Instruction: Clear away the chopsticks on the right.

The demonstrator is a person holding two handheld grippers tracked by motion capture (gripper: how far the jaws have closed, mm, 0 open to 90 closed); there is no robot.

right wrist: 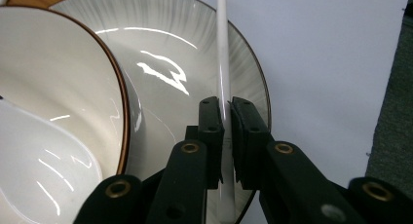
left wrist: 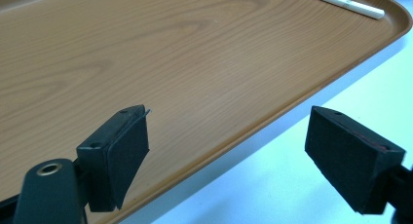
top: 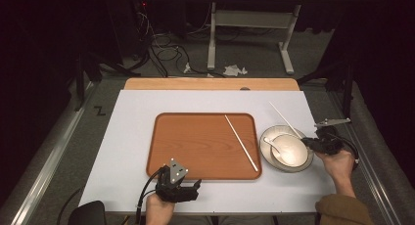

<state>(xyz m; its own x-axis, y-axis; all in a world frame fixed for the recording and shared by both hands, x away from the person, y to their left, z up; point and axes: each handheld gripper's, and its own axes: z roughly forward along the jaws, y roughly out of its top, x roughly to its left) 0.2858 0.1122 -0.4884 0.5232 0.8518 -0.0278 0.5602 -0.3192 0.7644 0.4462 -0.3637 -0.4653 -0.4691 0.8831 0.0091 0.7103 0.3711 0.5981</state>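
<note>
Left gripper [top: 195,186] lower centre-left of high view, jaws spread wide, empty, hovering at near edge of wooden tray [top: 166,151]. One white chopstick [top: 241,143] lies diagonally on tray's right part. Right of tray — plate [top: 306,162] carrying bowl [top: 288,149] with spoon [top: 271,145]. Right gripper [top: 307,142] at right, jaws pinched on second chopstick [right wrist: 223,63] over plate rim.

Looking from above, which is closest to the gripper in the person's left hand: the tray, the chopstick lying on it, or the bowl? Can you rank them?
From the left gripper, in the high view:
1. Tray, just beyond it.
2. Chopstick, on the tray's right side.
3. Bowl, on a plate right of the tray.
</note>
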